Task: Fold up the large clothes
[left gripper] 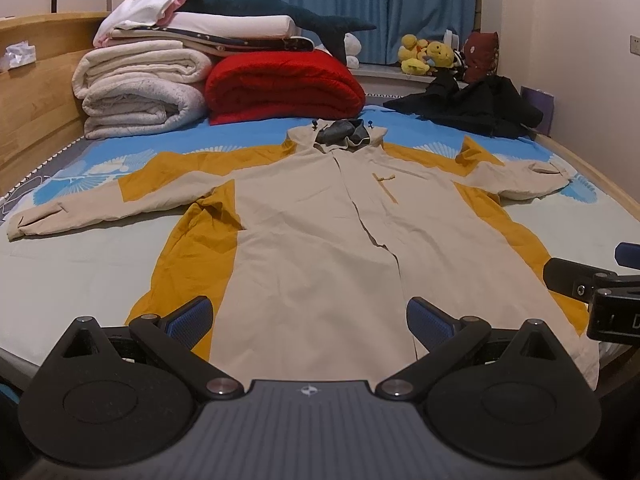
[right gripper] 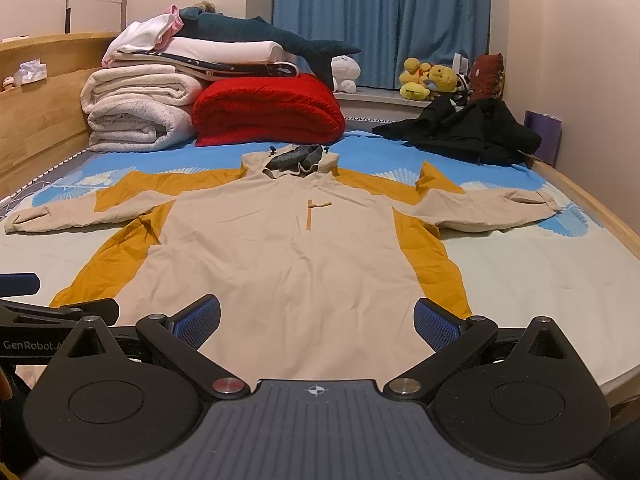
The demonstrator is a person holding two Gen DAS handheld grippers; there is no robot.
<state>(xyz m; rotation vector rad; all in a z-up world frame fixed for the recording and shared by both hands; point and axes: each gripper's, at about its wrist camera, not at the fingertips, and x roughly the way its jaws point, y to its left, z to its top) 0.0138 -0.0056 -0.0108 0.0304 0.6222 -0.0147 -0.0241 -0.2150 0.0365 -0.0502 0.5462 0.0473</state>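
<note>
A large beige and mustard-yellow hooded jacket (left gripper: pixel 304 224) lies flat and face up on the bed, sleeves spread to both sides, hood at the far end; it also shows in the right wrist view (right gripper: pixel 280 248). My left gripper (left gripper: pixel 310 322) is open and empty, above the jacket's near hem. My right gripper (right gripper: pixel 316 322) is open and empty, above the hem a little to the right. The right gripper's body shows at the right edge of the left wrist view (left gripper: pixel 600 292).
Folded white blankets (left gripper: pixel 136 88) and a red blanket (left gripper: pixel 280 84) are stacked at the bed's far end. A black garment (left gripper: pixel 472 106) lies at the far right. A wooden bed frame (left gripper: pixel 32 120) runs along the left; plush toys (left gripper: pixel 428 54) sit on the windowsill.
</note>
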